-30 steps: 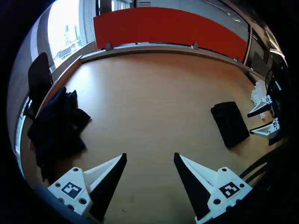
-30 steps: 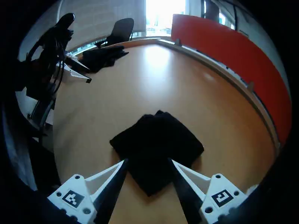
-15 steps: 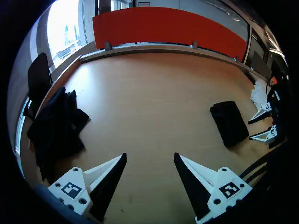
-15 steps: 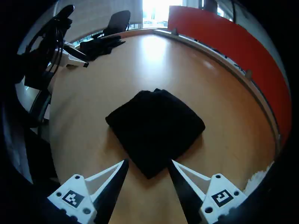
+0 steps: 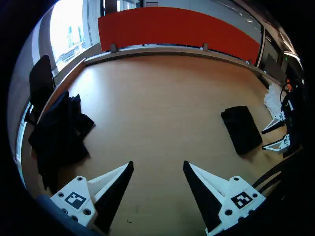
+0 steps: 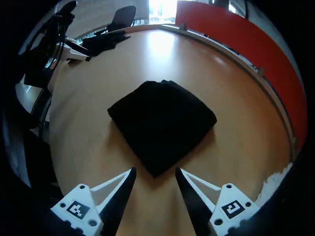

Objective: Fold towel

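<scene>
A black towel (image 6: 162,122), folded into a compact rectangle, lies flat on the wooden table (image 6: 165,55). My right gripper (image 6: 156,177) stands open just short of the towel's near corner, with nothing between its fingers. In the left gripper view the same folded towel (image 5: 241,129) lies at the right, and beside it the right gripper (image 5: 277,135) shows small at the edge. My left gripper (image 5: 158,173) is open above bare table (image 5: 157,102), far from the towel.
A heap of dark cloth (image 5: 59,131) lies at the table's left edge near an office chair (image 5: 39,84). A red partition (image 5: 177,27) runs along the far side. White crumpled material (image 5: 272,98) sits at the far right. Cables and the left gripper (image 6: 76,55) appear far off.
My right gripper has drawn back from the towel, whose near corner was between its fingers a second ago and now lies just ahead of them. The left gripper has not moved.
</scene>
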The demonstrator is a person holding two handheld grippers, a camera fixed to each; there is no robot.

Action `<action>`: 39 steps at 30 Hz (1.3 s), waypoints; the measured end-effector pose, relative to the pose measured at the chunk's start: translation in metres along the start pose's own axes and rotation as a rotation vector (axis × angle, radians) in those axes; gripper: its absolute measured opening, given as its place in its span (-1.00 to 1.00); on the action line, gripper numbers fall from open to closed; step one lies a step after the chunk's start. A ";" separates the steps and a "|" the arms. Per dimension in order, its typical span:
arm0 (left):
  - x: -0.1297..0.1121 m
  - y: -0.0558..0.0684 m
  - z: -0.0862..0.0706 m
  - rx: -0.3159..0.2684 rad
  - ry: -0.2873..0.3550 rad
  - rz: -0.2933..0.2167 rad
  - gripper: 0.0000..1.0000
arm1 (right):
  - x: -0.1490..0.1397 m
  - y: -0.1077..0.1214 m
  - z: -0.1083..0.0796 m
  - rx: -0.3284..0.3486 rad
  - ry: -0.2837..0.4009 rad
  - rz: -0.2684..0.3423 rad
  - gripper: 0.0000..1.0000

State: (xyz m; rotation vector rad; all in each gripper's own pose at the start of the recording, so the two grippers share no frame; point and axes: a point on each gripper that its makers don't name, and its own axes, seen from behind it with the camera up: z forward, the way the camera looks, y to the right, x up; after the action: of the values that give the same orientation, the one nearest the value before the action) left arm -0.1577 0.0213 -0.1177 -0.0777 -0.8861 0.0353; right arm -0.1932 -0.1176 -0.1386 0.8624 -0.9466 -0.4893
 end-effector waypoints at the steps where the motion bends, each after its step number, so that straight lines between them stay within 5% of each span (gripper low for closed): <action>1: 0.000 0.000 0.000 0.000 0.000 0.000 0.86 | -0.001 0.000 0.000 -0.001 -0.005 0.000 0.44; 13: 0.002 0.000 0.000 -0.001 0.002 -0.002 0.87 | -0.005 0.000 0.005 0.005 -0.017 0.034 -0.18; 19: 0.001 -0.001 0.000 -0.001 0.002 -0.003 0.87 | -0.009 -0.001 0.005 0.005 -0.027 0.032 -0.24; 33: 0.002 -0.001 0.001 -0.001 0.003 -0.003 0.87 | -0.010 0.000 0.008 0.000 -0.024 0.045 -0.88; 39: 0.002 0.001 0.001 -0.002 0.003 -0.001 0.87 | -0.008 0.002 0.008 -0.008 -0.013 0.049 -0.91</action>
State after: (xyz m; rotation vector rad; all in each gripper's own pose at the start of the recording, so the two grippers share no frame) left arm -0.1578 0.0221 -0.1157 -0.0788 -0.8835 0.0332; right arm -0.2041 -0.1138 -0.1391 0.8276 -0.9751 -0.4571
